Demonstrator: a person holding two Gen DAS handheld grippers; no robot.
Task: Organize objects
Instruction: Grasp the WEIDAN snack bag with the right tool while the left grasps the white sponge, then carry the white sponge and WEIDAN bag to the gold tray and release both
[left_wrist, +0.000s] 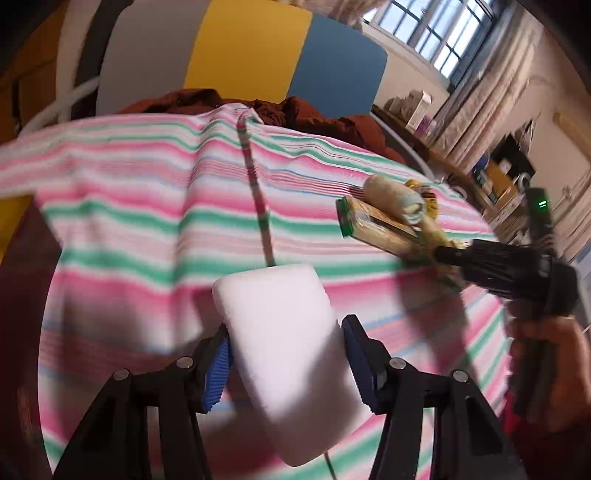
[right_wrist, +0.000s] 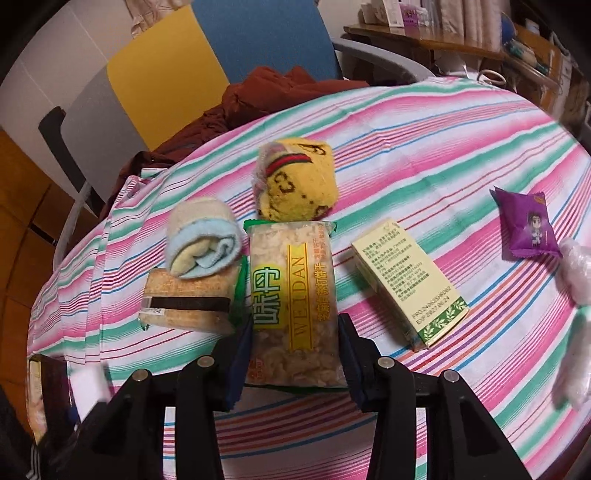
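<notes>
My left gripper (left_wrist: 284, 347) is shut on a white foam block (left_wrist: 288, 354) and holds it above the striped tablecloth (left_wrist: 147, 229). My right gripper (right_wrist: 293, 343) is shut on a clear snack packet marked WEIDAN (right_wrist: 291, 299). Beside that packet lies a second snack packet (right_wrist: 188, 302) with a rolled blue and cream towel (right_wrist: 203, 236) on it. A yellow patterned towel bundle (right_wrist: 295, 181) lies behind them. The right gripper also shows in the left wrist view (left_wrist: 517, 273), at the right by the packets (left_wrist: 376, 225).
A yellow-green box (right_wrist: 410, 284) lies right of the held packet. A purple sachet (right_wrist: 528, 225) and a crumpled clear wrap (right_wrist: 572, 291) lie at the far right. A brown garment (right_wrist: 258, 99) and a chair (right_wrist: 207, 51) stand behind the table. A dark box (right_wrist: 48, 391) sits at the lower left.
</notes>
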